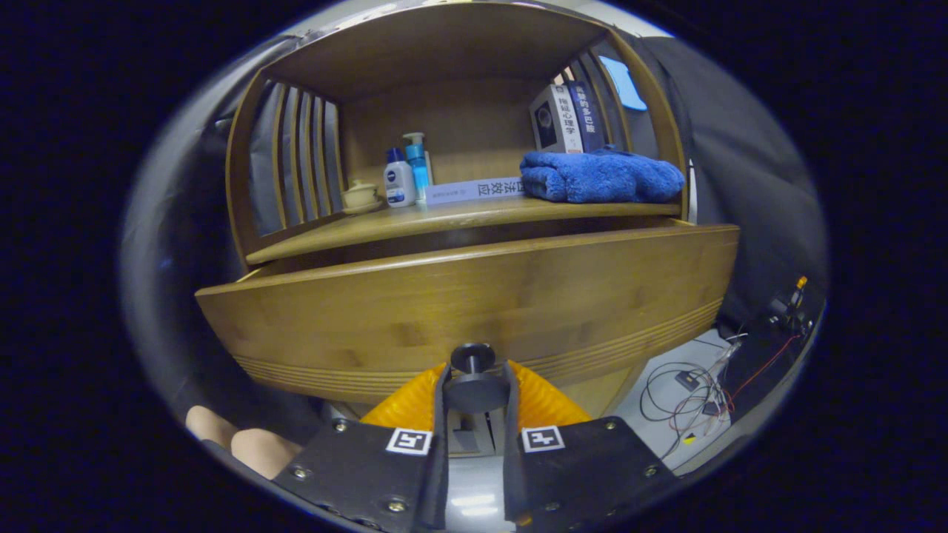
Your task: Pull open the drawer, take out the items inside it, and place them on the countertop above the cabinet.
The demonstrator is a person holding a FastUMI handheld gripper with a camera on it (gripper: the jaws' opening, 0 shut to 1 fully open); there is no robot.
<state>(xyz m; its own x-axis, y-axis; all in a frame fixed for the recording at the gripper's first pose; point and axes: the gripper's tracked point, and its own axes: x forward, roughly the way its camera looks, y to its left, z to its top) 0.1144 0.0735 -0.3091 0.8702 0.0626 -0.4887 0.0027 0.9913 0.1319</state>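
Plainly, the pulling step is in hand: the brown wooden drawer front (474, 296) stands out below the countertop (444, 216). The gripper (475, 392) grasps its round black knob (472, 357). The contents are hidden, so next probably means pulling further.

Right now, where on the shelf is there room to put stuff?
The gripper is shut on the drawer knob. The countertop is bare along its front edge, before the white bottle. It is crowded behind, and the blue towel fills the far end.
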